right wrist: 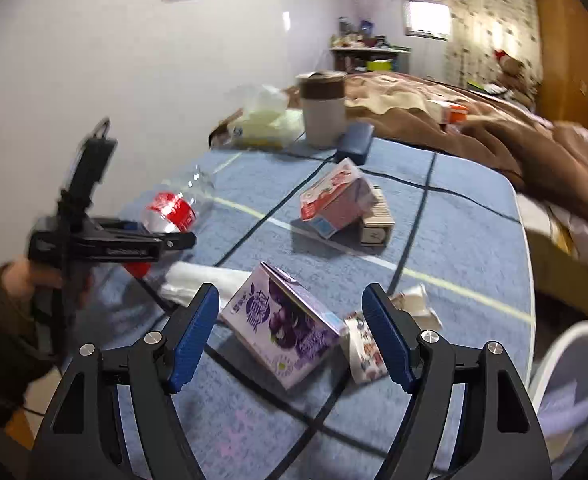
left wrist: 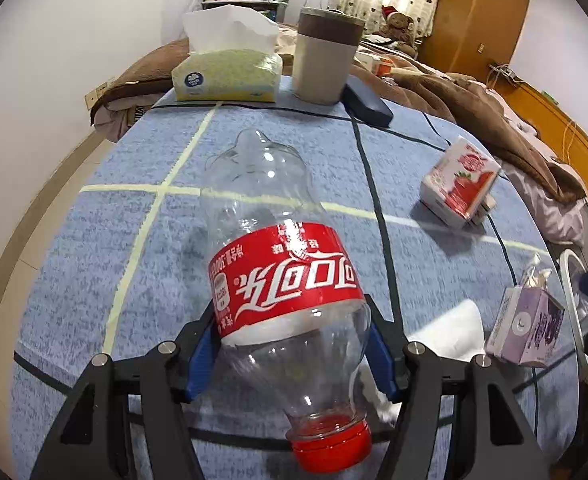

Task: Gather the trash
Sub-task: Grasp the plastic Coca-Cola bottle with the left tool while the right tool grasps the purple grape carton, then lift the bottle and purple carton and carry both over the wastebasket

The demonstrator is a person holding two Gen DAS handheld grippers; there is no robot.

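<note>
A clear cola bottle (left wrist: 281,240) with a red label and red cap lies between the blue pads of my left gripper (left wrist: 291,340), which is shut on it, cap end towards the camera. In the right wrist view the same bottle (right wrist: 169,208) is held above the blue tablecloth (right wrist: 454,240) by the left gripper (right wrist: 173,240). My right gripper (right wrist: 289,296) stands open over a purple drink carton (right wrist: 285,328), its pads clear of the carton's sides. Beside the carton lie a crumpled printed wrapper (right wrist: 364,348) and crumpled white paper (right wrist: 414,304).
A strawberry carton (right wrist: 334,196) leans on a small box (right wrist: 378,220) mid-table. White tissue (right wrist: 201,280) lies near the left gripper. At the back stand a tissue box (left wrist: 225,74), a grey canister (left wrist: 324,56) and a dark case (left wrist: 366,102). A white bin rim (right wrist: 566,352) shows at right.
</note>
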